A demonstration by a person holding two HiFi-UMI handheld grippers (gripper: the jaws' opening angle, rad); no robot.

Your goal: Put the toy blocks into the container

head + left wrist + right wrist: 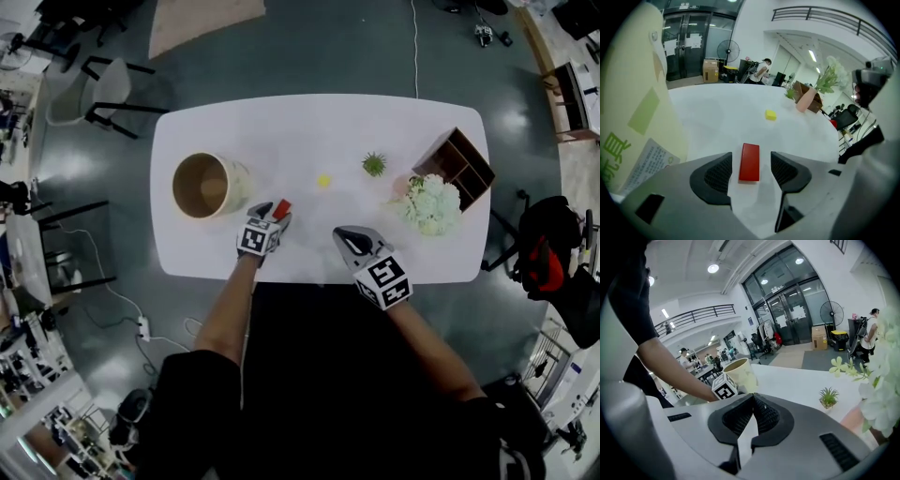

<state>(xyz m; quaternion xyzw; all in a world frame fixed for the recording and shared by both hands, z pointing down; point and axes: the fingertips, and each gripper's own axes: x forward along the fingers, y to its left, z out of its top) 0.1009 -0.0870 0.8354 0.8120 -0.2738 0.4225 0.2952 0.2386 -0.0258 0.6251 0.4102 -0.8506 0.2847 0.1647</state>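
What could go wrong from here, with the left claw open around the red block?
1. The red block lies flat and low between the left claw's open jaws, nearer one pad. Closing may skid or twist it instead of pinching it.
2. The container stands right beside that claw. A lift and swing towards it could knock the wall and shift or tip it.
3. The yellow block lies further out and may be forgotten.

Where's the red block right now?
In the head view the red block lies on the table left of centre, right of the container, between the open left tongs.
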